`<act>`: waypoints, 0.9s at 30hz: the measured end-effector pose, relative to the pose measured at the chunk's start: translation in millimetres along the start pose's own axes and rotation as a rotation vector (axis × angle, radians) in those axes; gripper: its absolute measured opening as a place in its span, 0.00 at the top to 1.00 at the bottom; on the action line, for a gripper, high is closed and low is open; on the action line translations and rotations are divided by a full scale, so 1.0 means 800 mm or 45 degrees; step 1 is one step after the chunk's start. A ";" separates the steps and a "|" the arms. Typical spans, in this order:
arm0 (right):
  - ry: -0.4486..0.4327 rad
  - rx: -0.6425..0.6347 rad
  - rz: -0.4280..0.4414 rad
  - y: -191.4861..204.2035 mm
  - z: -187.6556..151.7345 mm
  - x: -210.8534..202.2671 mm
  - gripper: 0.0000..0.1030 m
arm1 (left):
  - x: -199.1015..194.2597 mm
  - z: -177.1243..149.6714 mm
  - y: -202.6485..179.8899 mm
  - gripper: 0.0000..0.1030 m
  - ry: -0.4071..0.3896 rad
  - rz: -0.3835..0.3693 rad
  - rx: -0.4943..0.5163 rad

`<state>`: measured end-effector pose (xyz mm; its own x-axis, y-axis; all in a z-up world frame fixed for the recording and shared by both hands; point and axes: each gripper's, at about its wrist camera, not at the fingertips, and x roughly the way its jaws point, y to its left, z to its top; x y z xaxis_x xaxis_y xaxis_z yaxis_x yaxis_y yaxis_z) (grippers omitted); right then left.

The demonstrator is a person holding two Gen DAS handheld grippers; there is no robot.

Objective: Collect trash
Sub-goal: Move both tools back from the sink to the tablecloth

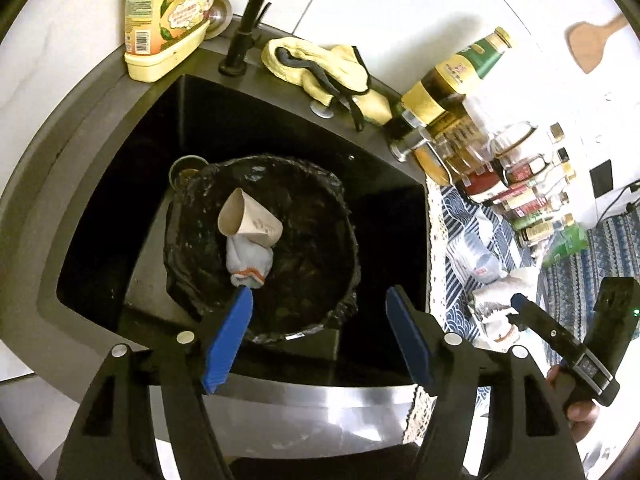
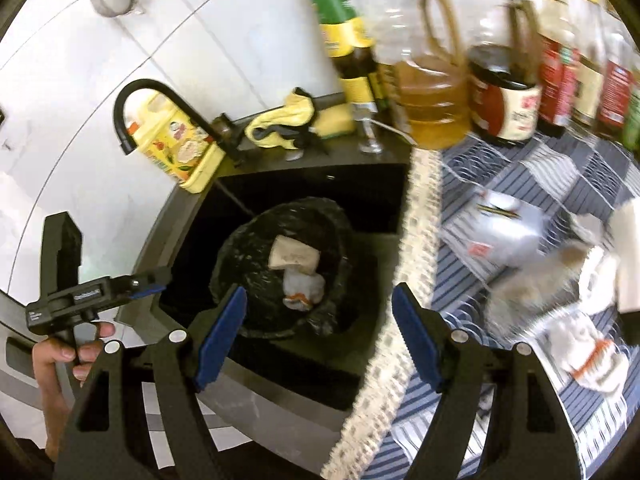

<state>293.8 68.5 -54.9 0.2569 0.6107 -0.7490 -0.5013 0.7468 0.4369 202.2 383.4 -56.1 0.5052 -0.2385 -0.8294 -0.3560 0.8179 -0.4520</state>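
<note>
Both grippers' blue fingers (image 1: pixel 240 312) are held spread and empty, while the crumpled white wrappers (image 2: pixel 580 344) are seen nearer the right gripper (image 2: pixel 320 336), on the blue patterned counter (image 2: pixel 500 160)

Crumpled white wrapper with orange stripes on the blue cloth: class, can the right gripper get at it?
Probably yes. The right gripper is open and empty, and nothing lies over the wrapper on the cloth.
</note>
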 end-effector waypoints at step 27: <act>-0.023 0.151 -0.252 -0.213 -0.042 -0.142 0.24 | 0.097 -0.067 -0.155 0.26 0.120 0.012 0.124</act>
<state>322.5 -137.0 -60.9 0.3560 0.4529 -0.8174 -0.3390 0.8777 0.3386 243.5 235.3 -81.7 0.4243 -0.2751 -0.8627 -0.2800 0.8662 -0.4139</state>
